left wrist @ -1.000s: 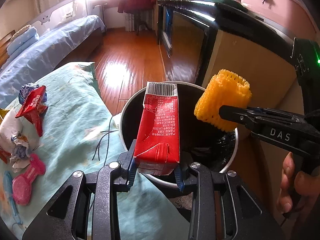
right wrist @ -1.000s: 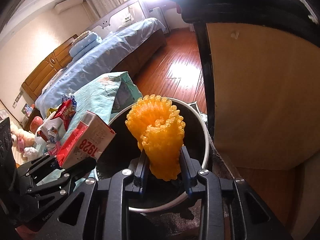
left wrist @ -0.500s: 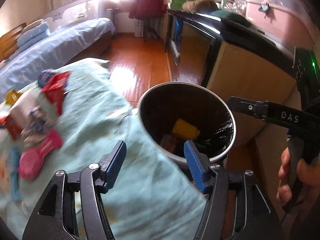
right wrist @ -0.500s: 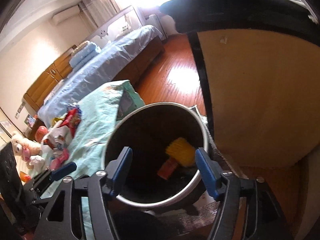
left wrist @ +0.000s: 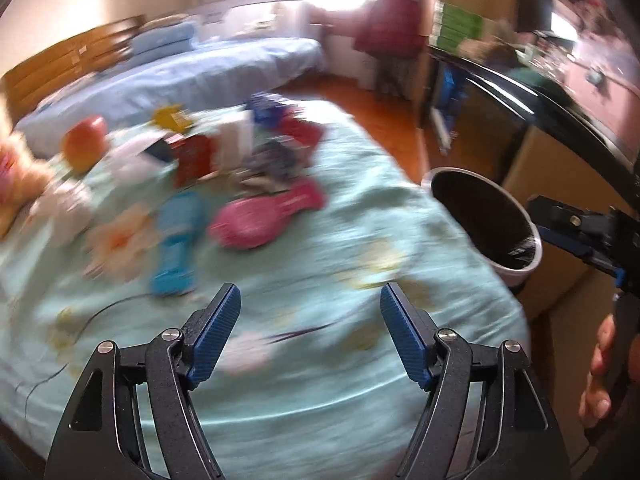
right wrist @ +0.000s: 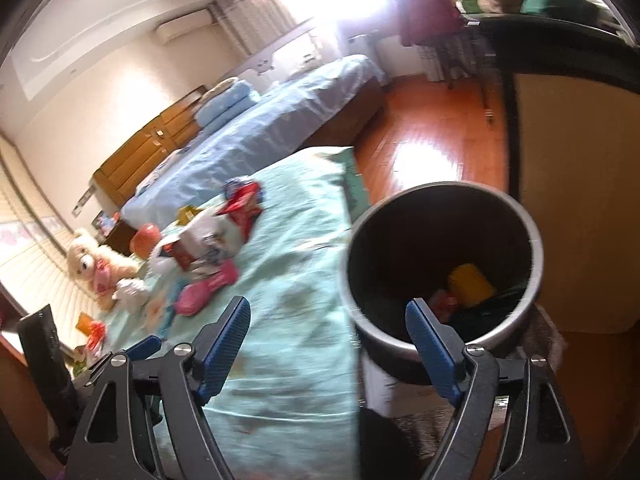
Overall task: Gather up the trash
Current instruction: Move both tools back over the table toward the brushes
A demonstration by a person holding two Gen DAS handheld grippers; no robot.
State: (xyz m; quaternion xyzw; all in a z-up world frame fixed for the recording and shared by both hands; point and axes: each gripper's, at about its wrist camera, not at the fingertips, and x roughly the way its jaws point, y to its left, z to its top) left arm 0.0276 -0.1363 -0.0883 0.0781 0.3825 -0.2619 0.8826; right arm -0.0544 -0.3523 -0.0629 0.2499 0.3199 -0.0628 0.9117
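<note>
My left gripper (left wrist: 310, 300) hangs over the teal bed cover (left wrist: 360, 360), its jaws opening with nothing between them. Ahead of it, blurred, lies a heap of wrappers and cartons (left wrist: 240, 148). My right gripper (right wrist: 327, 312) is at the near rim of the round bin (right wrist: 440, 186), its jaws also opening and empty. Inside the bin lie a yellow foam net (right wrist: 470, 282) and a red carton (right wrist: 442, 302). In the left wrist view the bin (left wrist: 516, 272) stands at the right, with the right gripper (left wrist: 580, 232) and a hand (left wrist: 600, 368) beside it.
A pink brush (left wrist: 272, 216), a blue item (left wrist: 176, 248) and an orange ball (left wrist: 84, 144) lie on the bed near the heap. A teddy bear (right wrist: 92, 264) sits further left. A wooden cabinet (right wrist: 580, 220) stands right behind the bin. Wooden floor and a second bed lie beyond.
Both grippers opened and the red carton and yellow foam net dropped into the bin. The left gripper swung left from the bin to over the bed. The right gripper drew back slightly.
</note>
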